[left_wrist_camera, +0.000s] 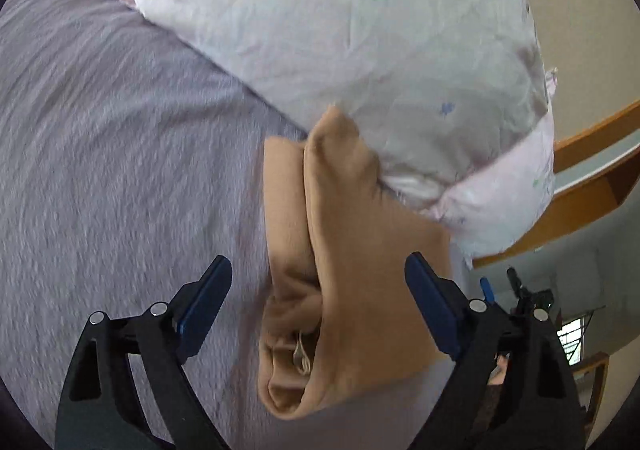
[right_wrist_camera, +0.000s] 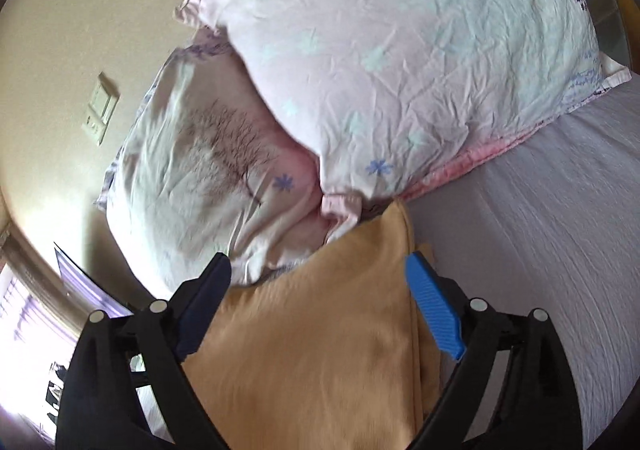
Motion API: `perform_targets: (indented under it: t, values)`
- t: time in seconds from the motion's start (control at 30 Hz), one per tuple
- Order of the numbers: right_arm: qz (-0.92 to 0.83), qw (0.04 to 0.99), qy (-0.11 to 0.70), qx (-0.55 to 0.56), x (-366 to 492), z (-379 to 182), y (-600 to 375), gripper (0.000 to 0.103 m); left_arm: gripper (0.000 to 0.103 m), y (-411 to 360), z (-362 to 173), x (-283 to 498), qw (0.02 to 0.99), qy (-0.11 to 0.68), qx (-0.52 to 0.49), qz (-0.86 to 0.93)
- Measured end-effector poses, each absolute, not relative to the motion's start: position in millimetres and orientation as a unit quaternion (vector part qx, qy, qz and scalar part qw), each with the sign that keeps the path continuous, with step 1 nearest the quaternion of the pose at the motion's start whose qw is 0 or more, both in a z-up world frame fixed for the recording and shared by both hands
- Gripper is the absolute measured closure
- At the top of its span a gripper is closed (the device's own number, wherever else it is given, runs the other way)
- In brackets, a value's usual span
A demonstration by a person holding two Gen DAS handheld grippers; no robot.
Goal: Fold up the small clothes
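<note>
The tan garment (left_wrist_camera: 352, 250) lies on the bed (left_wrist_camera: 120, 138), up near the head edge where its far tip touches the stacked pillows (left_wrist_camera: 360, 50), and it already looks folded over on itself into a narrow bundle with a seam or fold line running along its length. Its long axis runs away from both cameras toward the pillows, so each gripper looks down that length rather than across it. The left gripper (left_wrist_camera: 318, 314) has its jaws spread wide apart with the cloth lying between and below them, holding nothing; a small loop of cord or a label shows in the gathered near end, which sits closest to this gripper. The right gripper (right_wrist_camera: 318, 310) is likewise spread apart and empty, straddling a smooth, flat stretch of the garment (right_wrist_camera: 320, 330) whose pointed far corner meets the pillows (right_wrist_camera: 360, 70). Whether either set of fingers touches the fabric cannot be told. Both hands seem about equally near, the left over the bunched end and folded edge, the right over the flat panel. A further fold would probably mean bringing the near end toward the pillow end, across that long axis.
</note>
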State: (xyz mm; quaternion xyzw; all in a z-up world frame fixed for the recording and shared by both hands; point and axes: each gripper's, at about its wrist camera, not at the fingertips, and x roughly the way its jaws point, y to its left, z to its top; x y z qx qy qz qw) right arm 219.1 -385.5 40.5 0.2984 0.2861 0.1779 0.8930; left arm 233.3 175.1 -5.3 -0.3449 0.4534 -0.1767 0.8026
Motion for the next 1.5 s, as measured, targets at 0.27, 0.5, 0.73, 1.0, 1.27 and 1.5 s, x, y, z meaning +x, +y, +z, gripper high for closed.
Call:
perform_targets:
  t: [0.27,0.5,0.73,1.0,1.27,1.5]
  values:
    - [0.206,0.876,0.3,0.316,194,34,-377,0.013,0.057,142,-27,246,0.798,0.471,-0.339,-0.164]
    - [0.219,0.877,0.287,0.317,168,38,-393,0.013,0.078,135,-1,251,0.776,0.454,-0.401,-0.175]
    - [0.211,0.884,0.254,0.329,141,41,-417,0.013,0.078,1,84,265,0.794,0.413,-0.349,-0.278]
    - [0.173,0.88,0.277,0.344,135,24,-439,0.013,0.083,-193,23,290,0.644,0.511,-0.377,-0.427]
    - [0.273,0.853,0.33,0.298,141,36,-406,0.017,0.043,-76,67,254,0.772,0.411,-0.328,-0.357]
    - [0.257,0.822,0.417,0.29,225,23,-367,0.025,0.043,-19,27,225,0.822,0.447,-0.232,-0.264]
